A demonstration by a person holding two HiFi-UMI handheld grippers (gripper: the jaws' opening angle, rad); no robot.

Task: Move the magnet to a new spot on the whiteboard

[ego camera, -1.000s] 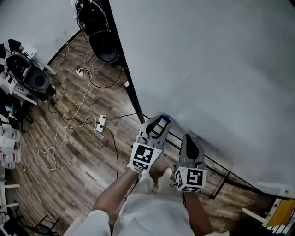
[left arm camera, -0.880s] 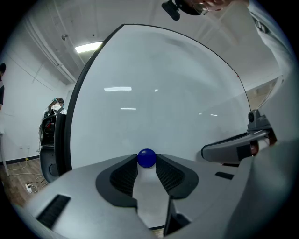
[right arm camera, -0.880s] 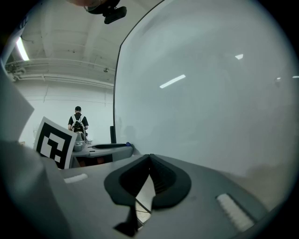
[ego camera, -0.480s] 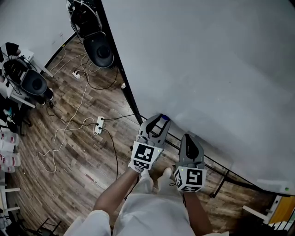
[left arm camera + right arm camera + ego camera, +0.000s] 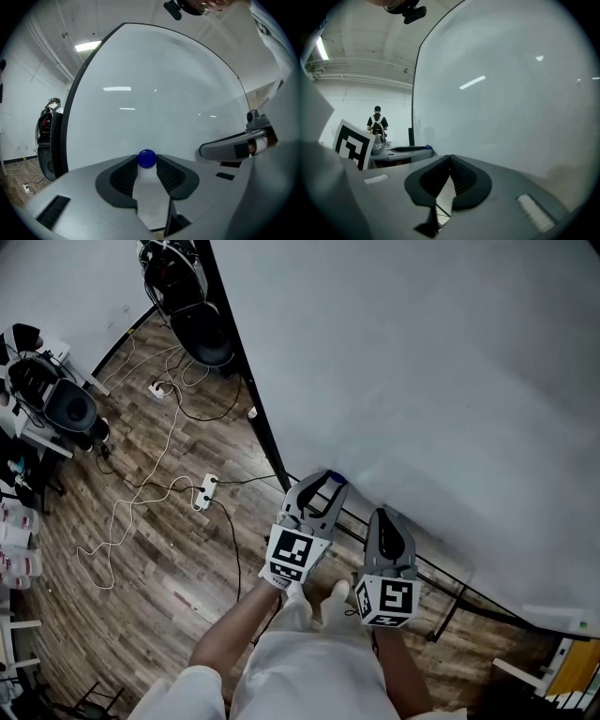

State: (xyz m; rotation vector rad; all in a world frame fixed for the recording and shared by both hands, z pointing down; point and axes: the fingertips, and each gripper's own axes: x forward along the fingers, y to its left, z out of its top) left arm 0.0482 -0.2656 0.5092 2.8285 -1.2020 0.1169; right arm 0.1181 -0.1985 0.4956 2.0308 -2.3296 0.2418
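Clamping the blue magnet (image 5: 146, 159) between the two jaw tips of the left tool (image 5: 328, 486), one tip against each side of the round button. Holding it close against the face of the whiteboard (image 5: 422, 381), low on the board and near its dark left edge; cannot tell from any view whether touching the surface or just off it. Pointing the left tool forward at the board.

Carrying the right tool (image 5: 385, 517) just beside the left one, on its right, aimed likewise at the lower part of the board. Showing, in the right gripper view, that tool's jaws clenched together with nothing between them, the tips meeting in a thin line.

Standing on a wood-plank floor (image 5: 169, 559), with white trousers (image 5: 300, 676) and pale shoes (image 5: 323, 604) below the two tools.

Looking past the board's left edge: a white power strip (image 5: 204, 491) lying on the planks, a loose white cable (image 5: 131, 507) winding away from it, a black cable (image 5: 234, 559) running down from it across the floor. Farther off at the left, black office chairs (image 5: 73, 407) near a grey wall (image 5: 56, 287).

Catching, in the right gripper view, a person (image 5: 377, 123) with a backpack, well behind the left tool and seen from the back.
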